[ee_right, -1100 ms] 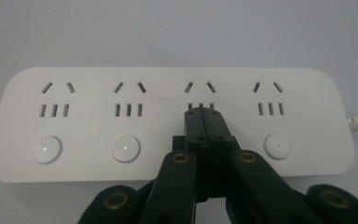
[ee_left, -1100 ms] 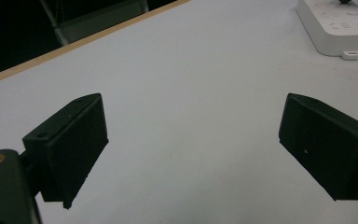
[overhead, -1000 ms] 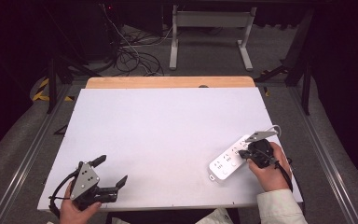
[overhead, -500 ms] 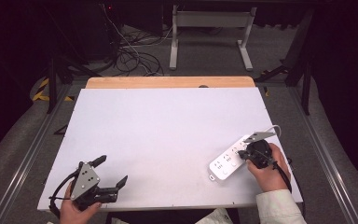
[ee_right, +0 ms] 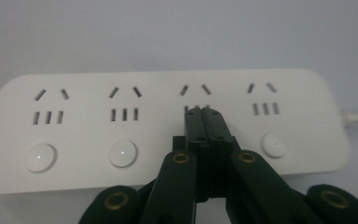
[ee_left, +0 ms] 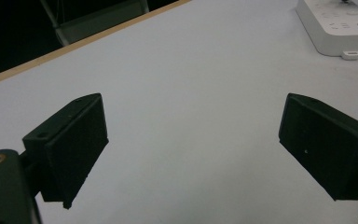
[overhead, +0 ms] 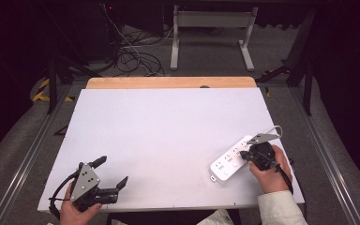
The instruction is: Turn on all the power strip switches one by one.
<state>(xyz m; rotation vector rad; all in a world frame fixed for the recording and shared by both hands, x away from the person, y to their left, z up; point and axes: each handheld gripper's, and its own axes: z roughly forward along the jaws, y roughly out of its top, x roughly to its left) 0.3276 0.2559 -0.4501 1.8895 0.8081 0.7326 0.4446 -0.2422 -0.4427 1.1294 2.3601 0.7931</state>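
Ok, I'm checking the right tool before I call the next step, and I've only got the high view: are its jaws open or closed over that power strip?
Observer: Closed. In the right gripper view the right gripper has its jaws pressed together, with nothing between them.
Operator: Where on the strip is the tip?
Observer: Over the third socket group from that view's left on the power strip. The button there is hidden behind the jaws; whether the tip touches cannot be told.
Operator: Do the other buttons look different from each other?
Observer: The two left buttons show a small bright dot at the centre; the far right button shows a faint mark instead.
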